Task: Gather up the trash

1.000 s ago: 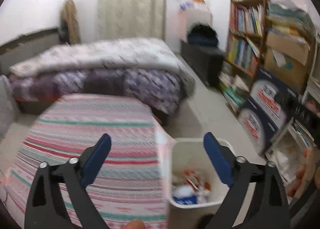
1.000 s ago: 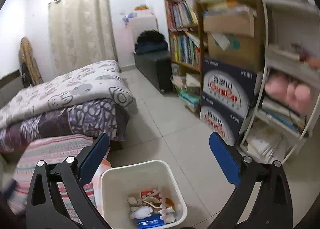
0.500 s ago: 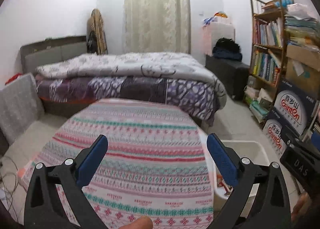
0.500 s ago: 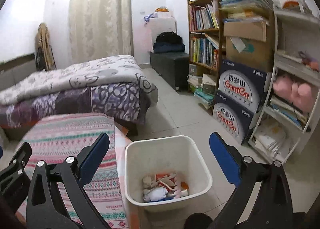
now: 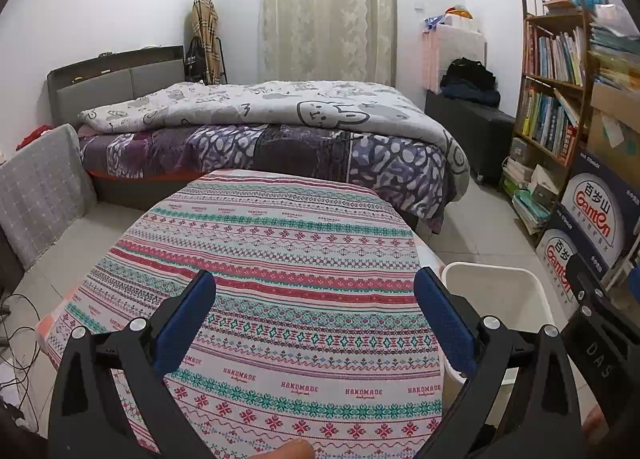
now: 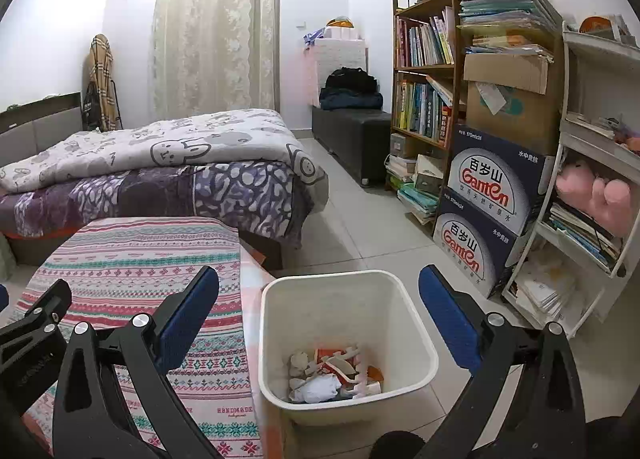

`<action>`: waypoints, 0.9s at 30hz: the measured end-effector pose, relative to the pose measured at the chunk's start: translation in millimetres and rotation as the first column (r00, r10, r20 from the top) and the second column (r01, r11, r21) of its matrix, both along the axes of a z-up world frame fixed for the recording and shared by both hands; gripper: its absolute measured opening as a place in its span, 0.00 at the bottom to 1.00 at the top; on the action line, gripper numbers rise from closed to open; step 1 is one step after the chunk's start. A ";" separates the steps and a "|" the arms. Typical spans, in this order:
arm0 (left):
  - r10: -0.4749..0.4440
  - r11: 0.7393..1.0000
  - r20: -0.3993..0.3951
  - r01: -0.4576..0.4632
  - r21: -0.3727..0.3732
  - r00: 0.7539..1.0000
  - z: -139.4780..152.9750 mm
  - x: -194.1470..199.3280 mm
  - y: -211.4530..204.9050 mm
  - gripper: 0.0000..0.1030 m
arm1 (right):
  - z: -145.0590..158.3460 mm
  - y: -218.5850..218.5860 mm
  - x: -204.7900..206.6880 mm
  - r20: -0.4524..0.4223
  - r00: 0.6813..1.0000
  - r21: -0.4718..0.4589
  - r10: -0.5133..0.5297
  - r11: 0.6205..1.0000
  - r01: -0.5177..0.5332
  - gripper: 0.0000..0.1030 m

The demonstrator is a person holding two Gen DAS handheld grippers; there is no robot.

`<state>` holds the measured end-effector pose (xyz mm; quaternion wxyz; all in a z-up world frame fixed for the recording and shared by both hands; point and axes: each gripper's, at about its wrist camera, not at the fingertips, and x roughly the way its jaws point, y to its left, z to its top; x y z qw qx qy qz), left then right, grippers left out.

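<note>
Bedroom, patterned tablecloth (image 5: 280,279) bare. Left gripper (image 5: 314,315), right gripper (image 6: 318,307) spread wide, empty. Bin (image 6: 400,291) holds trash (image 6: 332,371). Risk: knocking bin.

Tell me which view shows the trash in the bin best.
The right wrist view: it looks down into the white bin, showing the trash at the bottom. The left wrist view catches only the bin's rim and inner wall, partly behind the left claw.

Counted one bin (image 6: 408,315) at 6 o'clock, one table (image 5: 280,259), one bed (image 5: 260,131) at 12, two Ganten boxes (image 6: 496,183) at 3, one bookshelf (image 6: 424,71), two grippers: left gripper (image 5: 314,313), right gripper (image 6: 318,309), both spread wide.
</note>
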<state>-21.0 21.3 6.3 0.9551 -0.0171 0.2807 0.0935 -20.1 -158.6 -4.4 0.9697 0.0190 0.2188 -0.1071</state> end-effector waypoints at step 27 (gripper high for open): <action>0.013 1.000 0.003 -0.013 0.006 1.000 0.2 0.9 -0.5 0.94 | -8.6 -0.5 1.7 -0.043 0.999 0.022 0.016 1.000 -0.016 0.93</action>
